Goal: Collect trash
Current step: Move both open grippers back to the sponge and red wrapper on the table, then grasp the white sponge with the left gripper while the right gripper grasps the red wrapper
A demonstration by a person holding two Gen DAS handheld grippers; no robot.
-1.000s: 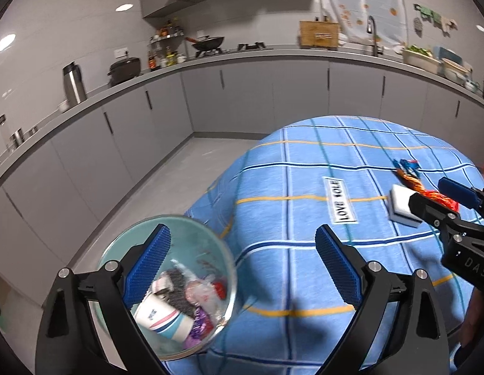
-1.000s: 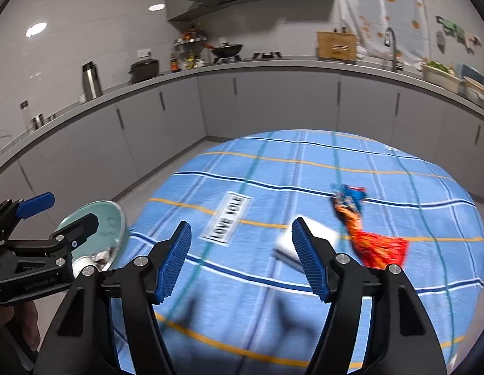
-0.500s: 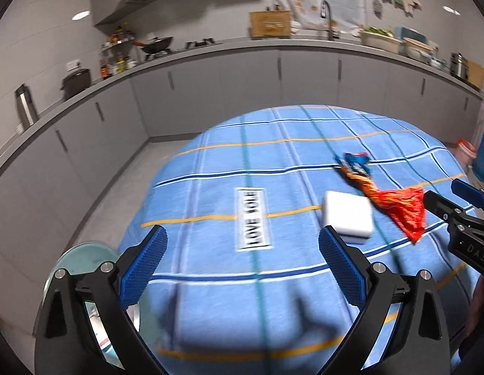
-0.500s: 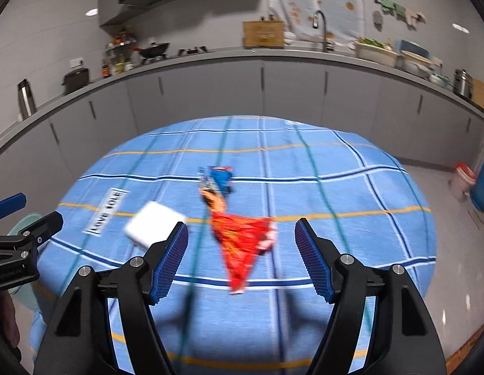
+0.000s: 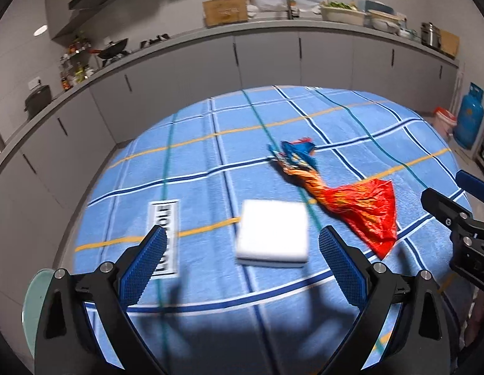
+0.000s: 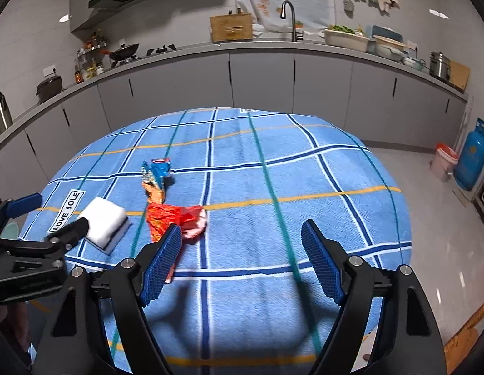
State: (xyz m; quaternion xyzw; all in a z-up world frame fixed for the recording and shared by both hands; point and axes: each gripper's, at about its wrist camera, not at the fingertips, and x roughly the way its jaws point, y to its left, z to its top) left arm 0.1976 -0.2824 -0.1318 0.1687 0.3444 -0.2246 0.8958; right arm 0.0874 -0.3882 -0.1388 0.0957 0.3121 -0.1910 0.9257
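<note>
Blue-padded left tool (image 5: 242,257) agape above sponge (image 5: 272,232)

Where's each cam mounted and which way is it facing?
Left wrist: on the left gripper, looking forward and down along its open fingers at the white block on the blue checked tablecloth; the right gripper's tip enters at the right edge.
Right wrist: on the right gripper, facing the table's middle and the kitchen counter; its open fingers frame bare cloth, the left gripper's tip at left.
Shared: white block, orange wrapper, LOVE SOLE label.
</note>
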